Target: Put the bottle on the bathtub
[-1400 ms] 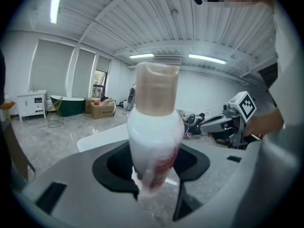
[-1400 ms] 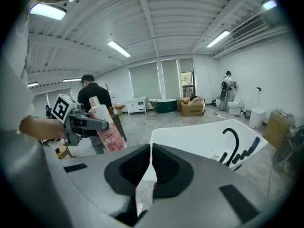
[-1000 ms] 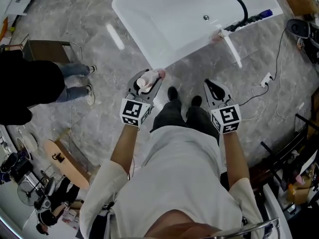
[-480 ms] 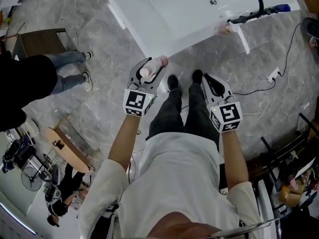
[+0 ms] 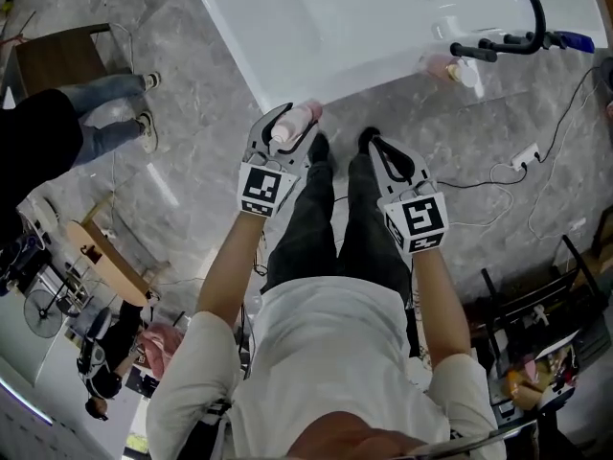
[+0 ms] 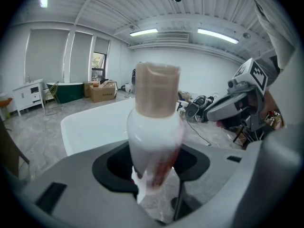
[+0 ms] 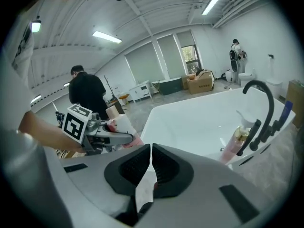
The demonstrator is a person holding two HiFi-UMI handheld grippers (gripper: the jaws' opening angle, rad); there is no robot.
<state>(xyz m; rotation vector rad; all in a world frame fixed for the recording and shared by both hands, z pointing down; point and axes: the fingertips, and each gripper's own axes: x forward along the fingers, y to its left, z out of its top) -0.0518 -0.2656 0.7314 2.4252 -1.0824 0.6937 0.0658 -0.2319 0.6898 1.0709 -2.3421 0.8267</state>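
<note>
As I look down through the head camera, my left gripper (image 5: pixel 299 121) is clenched on a bottle (image 5: pixel 287 130). It is white, with a pinkish-tan cap. The bottle sits between the two jaws, cap pointing forward, away from the gripper's marker cube. In the left gripper view both pads press against the bottle's lower body, and the cap stands above them.

Directly ahead of this gripper lies the white bathtub (image 5: pixel 316 36). From above, the cap sits right at the tub's near edge, though I cannot tell whether it touches the rim.

My right gripper (image 5: pixel 375 145) is just to the right of the left one, above the grey marble floor (image 5: pixel 192 94) and beside the person's dark shoes (image 5: pixel 320 148). Its jaws are closed against each other with nothing between them.

Ahead and to the right of the right gripper, a black curved tap (image 5: pixel 525 12) stands on the tub's rim. A second pink bottle (image 5: pixel 442 65) is next to the tap. Well off to the left of the left gripper stands a person in black (image 5: pixel 38 147).
</note>
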